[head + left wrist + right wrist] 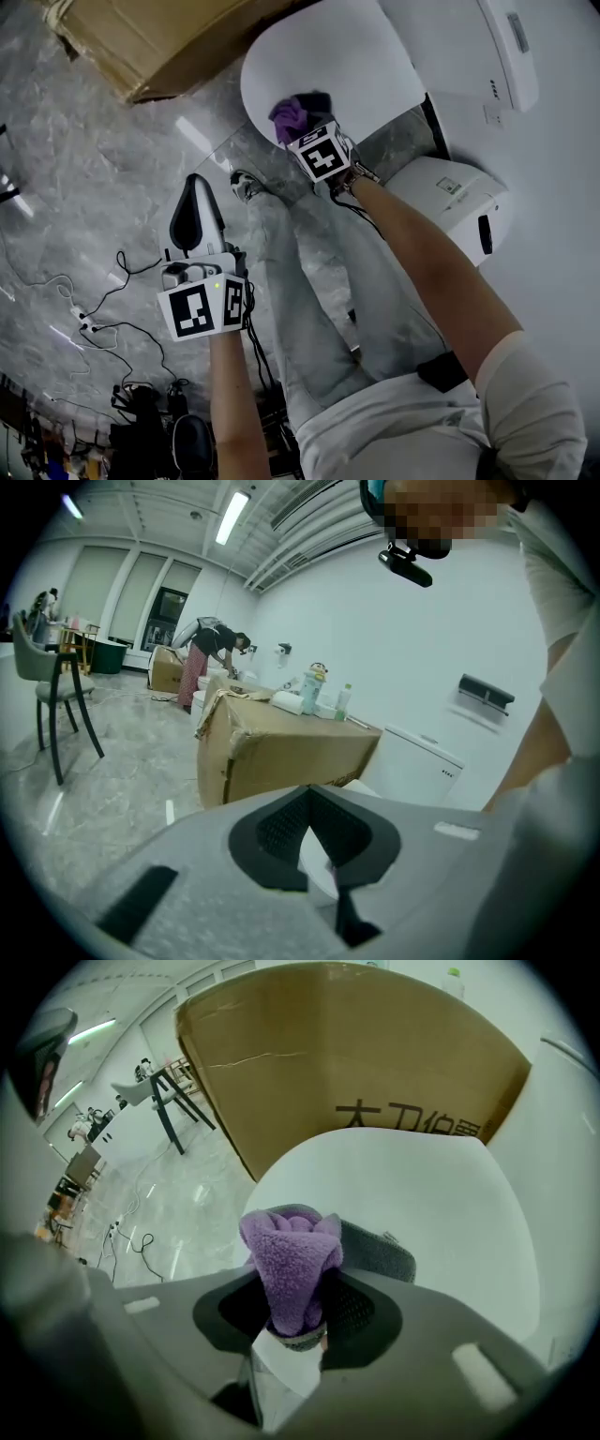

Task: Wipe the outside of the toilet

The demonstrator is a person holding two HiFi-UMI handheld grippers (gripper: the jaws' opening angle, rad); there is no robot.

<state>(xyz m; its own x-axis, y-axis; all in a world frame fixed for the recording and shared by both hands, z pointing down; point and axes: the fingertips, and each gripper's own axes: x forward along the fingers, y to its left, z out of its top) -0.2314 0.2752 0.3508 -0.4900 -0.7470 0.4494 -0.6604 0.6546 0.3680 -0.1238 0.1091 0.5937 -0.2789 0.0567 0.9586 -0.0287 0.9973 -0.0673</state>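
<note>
At the far middle of the floor stands the white toilet [356,56], lid down, with a cardboard box [159,37] just to its left. The right gripper [302,124] reaches out over the near edge of the lid, its 2 jaws clamped on a bunched purple cloth [289,1262] that sticks out beyond the tips. Whether the cloth presses on the lid I cannot tell. The left gripper [197,208] hangs nearer and to the left, well apart from the toilet, above the grey marble floor [75,169]; its 2 jaws meet at the tips with nothing between them. Black cables [103,323] trail across the floor at the near left.
</note>
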